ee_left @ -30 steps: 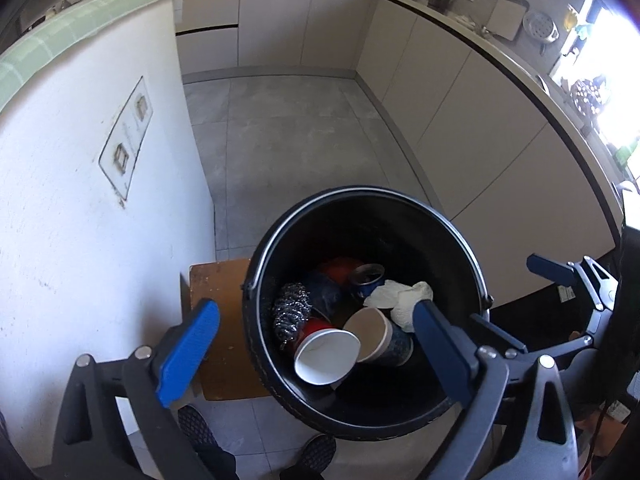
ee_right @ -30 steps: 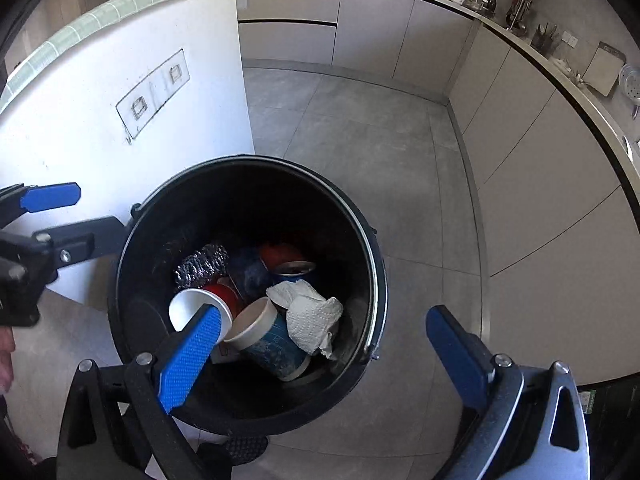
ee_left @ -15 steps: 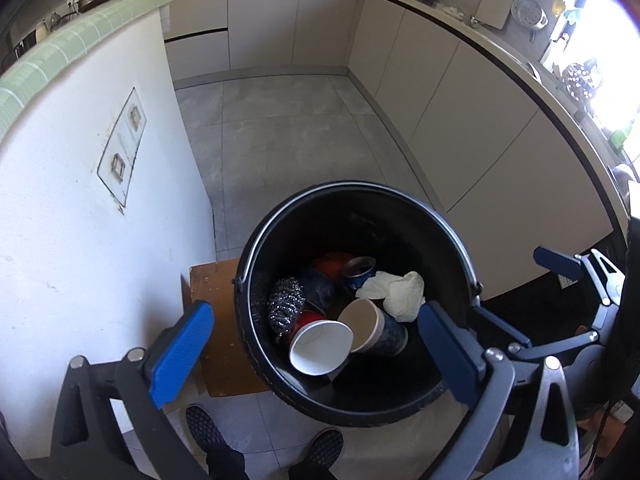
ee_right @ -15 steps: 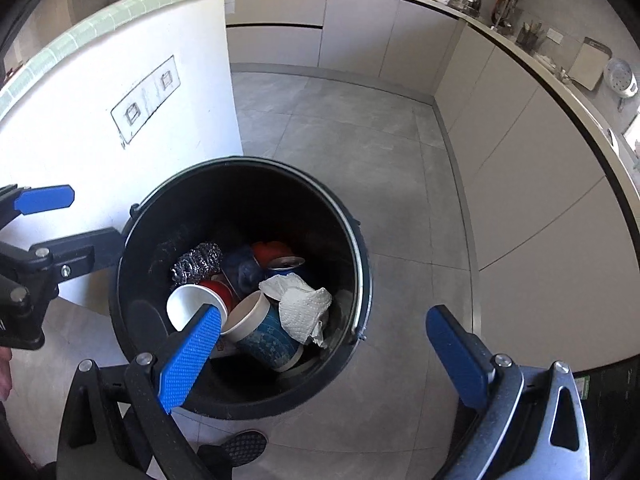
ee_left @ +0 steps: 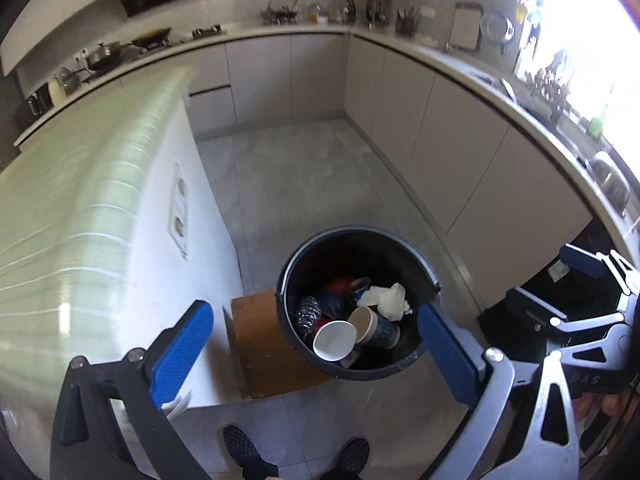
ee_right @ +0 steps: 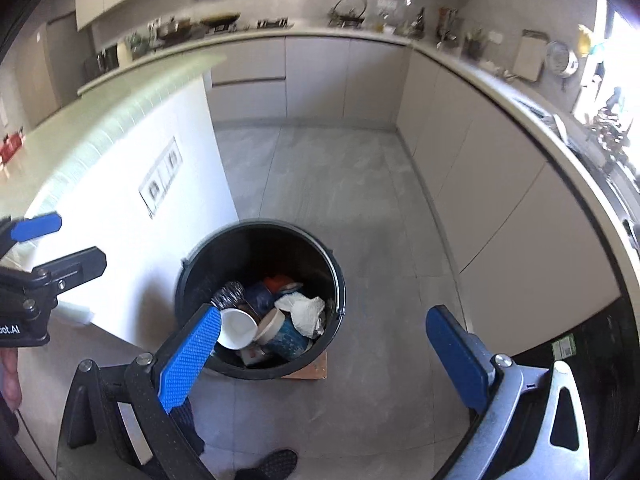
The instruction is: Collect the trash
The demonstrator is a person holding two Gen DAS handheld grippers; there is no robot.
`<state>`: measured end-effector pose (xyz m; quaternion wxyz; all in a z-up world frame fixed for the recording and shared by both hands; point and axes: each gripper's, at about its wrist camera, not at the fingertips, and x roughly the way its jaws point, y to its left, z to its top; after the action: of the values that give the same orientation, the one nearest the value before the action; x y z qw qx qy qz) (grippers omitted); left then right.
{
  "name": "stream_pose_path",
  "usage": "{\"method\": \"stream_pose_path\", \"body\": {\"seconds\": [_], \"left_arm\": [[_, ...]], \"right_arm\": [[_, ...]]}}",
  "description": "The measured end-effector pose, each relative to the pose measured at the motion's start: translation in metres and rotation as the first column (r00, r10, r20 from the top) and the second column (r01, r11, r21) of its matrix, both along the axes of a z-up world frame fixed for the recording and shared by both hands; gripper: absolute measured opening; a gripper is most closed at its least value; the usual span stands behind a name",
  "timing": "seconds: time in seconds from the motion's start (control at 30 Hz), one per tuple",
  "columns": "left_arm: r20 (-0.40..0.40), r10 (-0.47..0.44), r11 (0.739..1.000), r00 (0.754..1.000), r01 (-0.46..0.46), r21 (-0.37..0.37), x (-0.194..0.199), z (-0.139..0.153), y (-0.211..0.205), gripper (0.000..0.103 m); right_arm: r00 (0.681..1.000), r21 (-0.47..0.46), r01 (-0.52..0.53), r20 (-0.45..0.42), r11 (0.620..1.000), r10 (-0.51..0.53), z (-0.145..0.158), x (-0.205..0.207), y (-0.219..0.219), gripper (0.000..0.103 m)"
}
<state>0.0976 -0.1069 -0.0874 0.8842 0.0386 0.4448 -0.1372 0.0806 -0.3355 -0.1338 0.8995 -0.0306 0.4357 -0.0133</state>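
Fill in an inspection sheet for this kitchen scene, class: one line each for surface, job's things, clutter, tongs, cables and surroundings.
Surface: grey tiled floor, bare around the bin.
Job's things: black bin standing on a piece of cardboard; inside lie a white cup, a blue cup, a crumpled tissue, a steel scourer and a red can.
Clutter: nothing seen on the floor.
Tongs: left tongs open and empty; right tongs open and empty, both above the bin.
Cables: nothing seen.
Surroundings: white wall with sockets beside the bin, beige cabinets, a crowded counter, the person's shoes below.
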Motion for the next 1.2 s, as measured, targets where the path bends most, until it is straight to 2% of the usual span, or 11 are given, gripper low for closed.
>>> {"method": "stream_pose_path", "body": {"seconds": [0.1,0.23,0.57,0.8,1.2], "left_arm": [[0.041,0.034,0.999,0.999,-0.033,-0.02,-0.016,0.022,0.011,0.103],[0.087,0.077,0.996,0.993,-0.073,-0.047,-0.034,0.045,0.026,0.103],[0.189,0.137,0.989,0.972,-0.124,-0.08,-0.074,0.081,0.06,0.103],[0.238,0.167,0.984,0.957,-0.147,-0.102,-0.073,0.086,0.071,0.103],[0.288,0.193,0.979,0.938,-0.164,-0.122,-0.087,0.097,0.078,0.103]], "right_arm": [[0.999,0.028,0.014,0.04,1.0,-0.015,0.024,-0.015,0.006,0.103],[0.997,0.021,0.003,0.078,1.0,-0.005,0.051,-0.032,0.021,0.103],[0.983,0.07,0.021,0.183,0.997,-0.033,0.104,-0.084,0.052,0.103],[0.966,0.061,0.012,0.257,0.998,-0.027,0.123,-0.098,0.059,0.103],[0.954,0.03,-0.052,0.298,0.998,0.041,0.132,-0.103,0.07,0.103]]}}
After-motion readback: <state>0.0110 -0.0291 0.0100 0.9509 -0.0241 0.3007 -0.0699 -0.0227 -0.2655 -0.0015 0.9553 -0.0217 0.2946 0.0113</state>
